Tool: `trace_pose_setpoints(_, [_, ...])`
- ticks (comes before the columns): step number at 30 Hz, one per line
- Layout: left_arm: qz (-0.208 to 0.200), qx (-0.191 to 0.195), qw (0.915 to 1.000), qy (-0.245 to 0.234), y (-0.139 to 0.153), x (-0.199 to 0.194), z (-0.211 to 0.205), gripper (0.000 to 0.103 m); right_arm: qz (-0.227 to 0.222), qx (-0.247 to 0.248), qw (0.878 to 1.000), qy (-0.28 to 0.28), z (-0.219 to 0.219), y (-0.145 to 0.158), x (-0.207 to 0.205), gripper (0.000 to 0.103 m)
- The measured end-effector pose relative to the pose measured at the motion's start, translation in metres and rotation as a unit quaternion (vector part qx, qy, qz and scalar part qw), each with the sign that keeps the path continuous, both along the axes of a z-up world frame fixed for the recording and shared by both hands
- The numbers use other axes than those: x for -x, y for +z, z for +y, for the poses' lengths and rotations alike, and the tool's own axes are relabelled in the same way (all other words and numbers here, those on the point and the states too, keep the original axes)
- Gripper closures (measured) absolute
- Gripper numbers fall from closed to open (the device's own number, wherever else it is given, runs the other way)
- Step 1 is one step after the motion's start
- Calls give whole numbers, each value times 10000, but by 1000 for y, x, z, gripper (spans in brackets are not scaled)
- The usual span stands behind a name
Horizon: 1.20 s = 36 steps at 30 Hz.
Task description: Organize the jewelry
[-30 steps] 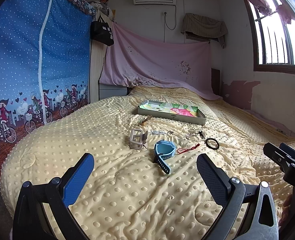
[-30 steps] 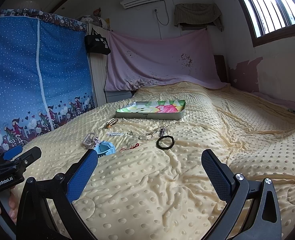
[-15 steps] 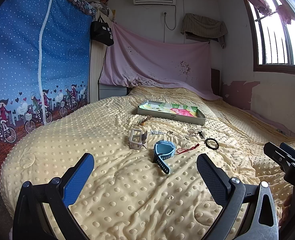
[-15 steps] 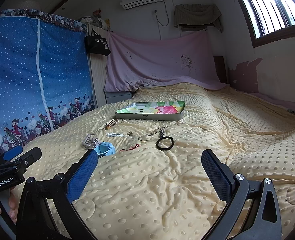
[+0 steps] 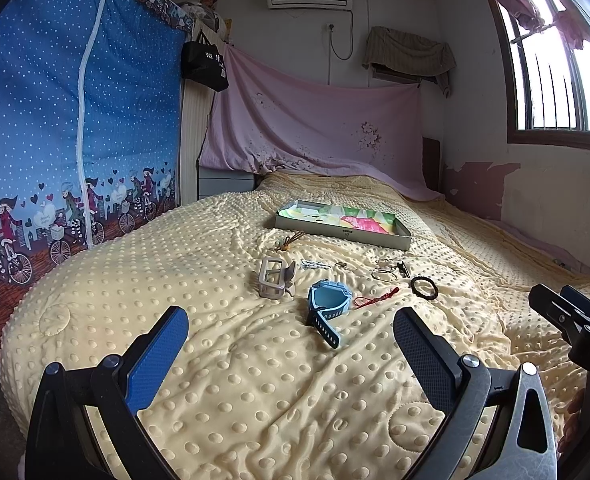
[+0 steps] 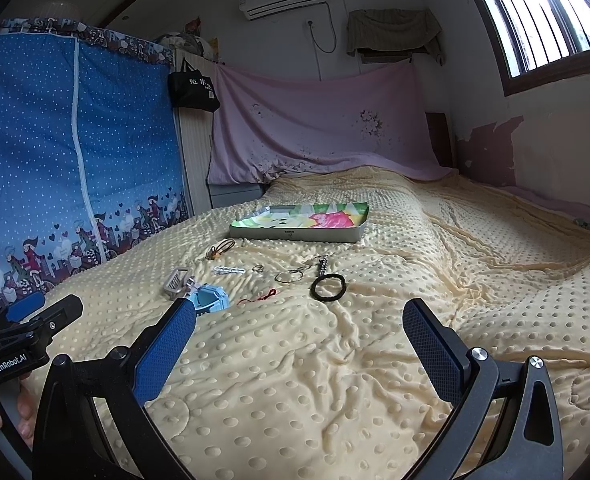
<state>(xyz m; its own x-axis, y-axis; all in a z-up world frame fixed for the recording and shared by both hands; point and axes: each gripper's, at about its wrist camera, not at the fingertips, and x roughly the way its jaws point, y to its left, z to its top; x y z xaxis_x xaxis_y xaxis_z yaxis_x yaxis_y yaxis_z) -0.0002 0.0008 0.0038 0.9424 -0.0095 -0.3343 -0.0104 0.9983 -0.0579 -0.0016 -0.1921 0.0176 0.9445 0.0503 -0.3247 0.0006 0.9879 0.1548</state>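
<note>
Yellow dotted blanket (image 5: 255,380) over the bed, my left gripper (image 5: 291,344) and right gripper (image 6: 299,344) hovering with jaws spread and empty, jewelry pieces scattered ahead, black ring (image 6: 328,287), blue watch (image 5: 327,304), tray (image 6: 295,234) beyond them

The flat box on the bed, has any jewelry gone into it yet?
Apparently not: the box shows only its colourful printed bottom, while the black ring and blue watch lie on the blanket.
</note>
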Motion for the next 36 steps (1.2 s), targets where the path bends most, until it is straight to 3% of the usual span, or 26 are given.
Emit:
trace_pose_setpoints(27, [41, 27, 10000, 36, -3, -15, -6, 0, -25, 31, 10000, 76, 4, -8, -16, 1])
trace_pose_setpoints(36, [113, 71, 9999, 79, 5, -40, -4, 0, 71, 42, 9999, 145, 4, -5, -37, 1])
